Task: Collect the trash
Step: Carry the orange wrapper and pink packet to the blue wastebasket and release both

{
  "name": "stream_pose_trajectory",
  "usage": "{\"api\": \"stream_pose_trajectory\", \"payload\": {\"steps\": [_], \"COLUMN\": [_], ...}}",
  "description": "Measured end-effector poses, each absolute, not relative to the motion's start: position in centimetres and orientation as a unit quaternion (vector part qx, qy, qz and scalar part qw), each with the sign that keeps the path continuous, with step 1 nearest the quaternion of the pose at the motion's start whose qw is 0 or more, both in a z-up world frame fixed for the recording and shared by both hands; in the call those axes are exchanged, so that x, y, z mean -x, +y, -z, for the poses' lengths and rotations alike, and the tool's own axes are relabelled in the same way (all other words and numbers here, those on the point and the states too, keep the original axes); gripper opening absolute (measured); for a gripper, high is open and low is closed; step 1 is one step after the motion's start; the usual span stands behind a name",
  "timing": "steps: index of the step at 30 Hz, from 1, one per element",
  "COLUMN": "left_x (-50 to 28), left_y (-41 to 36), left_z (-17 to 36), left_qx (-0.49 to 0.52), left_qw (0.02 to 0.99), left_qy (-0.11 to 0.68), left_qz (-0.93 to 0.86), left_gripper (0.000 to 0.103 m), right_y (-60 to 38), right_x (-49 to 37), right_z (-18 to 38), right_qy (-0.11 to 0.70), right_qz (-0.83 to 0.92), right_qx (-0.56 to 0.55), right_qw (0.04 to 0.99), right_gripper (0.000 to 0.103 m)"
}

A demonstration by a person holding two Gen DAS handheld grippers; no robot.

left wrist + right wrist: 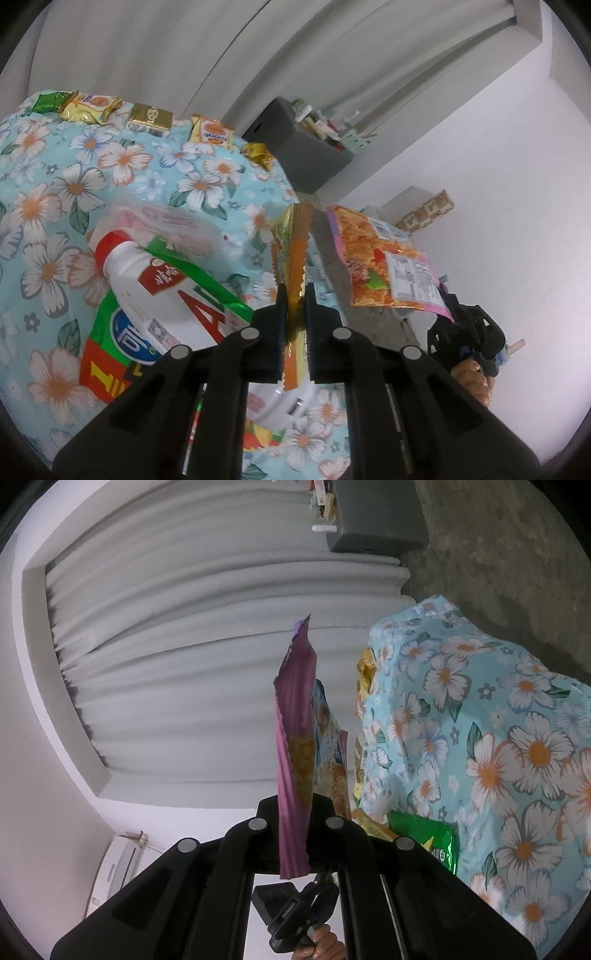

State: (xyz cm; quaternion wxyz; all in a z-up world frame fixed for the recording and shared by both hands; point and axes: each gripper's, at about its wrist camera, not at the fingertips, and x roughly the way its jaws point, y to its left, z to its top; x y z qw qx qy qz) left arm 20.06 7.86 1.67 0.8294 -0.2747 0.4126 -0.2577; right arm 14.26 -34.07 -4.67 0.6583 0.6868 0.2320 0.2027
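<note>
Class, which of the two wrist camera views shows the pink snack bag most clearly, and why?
The left wrist view: the pink snack bag faces the camera, printed front and label visible, pinched by the right gripper. The right wrist view shows the bag nearly edge-on, mostly its crimped purple seam between the jaws.

A: What is the right gripper (295, 812) doing at the bottom centre of the frame?

B: Its jaws are pinching a pink snack bag (295, 775), which is standing up edge-on toward the middle of the frame.

A: And on the right?

B: A blue flowered cloth (480, 738) is filling that side, with a green packet (428, 834) lying at its lower left edge and yellow wrappers (365, 672) peeking out along its left border.

A: Behind?

B: White curtains (184, 664) are spreading across the left and centre. A hand (325, 943) is gripping a black handle at the bottom edge.
</note>
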Motion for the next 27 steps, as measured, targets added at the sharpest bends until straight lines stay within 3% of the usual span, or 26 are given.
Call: {"api": "stream_pose_trajectory", "payload": {"steps": [14,27], "left_x": [-12.4,-9.2], "left_y": [11.5,13.3], "left_z": [-7.0,-7.5], "left_qx": [0.301,0.317], "left_qw": [0.854,0.859], "left_qy": [0.319,0.294], "left_qz": [0.280,0.275], "left_gripper": [0.007,0.007], "right_y": [-32.9,-33.4], "right_x": [-9.0,-4.3], "right_z": [-1.6,-3.3], "right_qy": [0.209,0.205], "right_qz": [-0.196,-0.168], "right_qx": [-0.645,-0.619], "right_qw": [0.709,0.739], "right_gripper": [0.004,0.003]}}
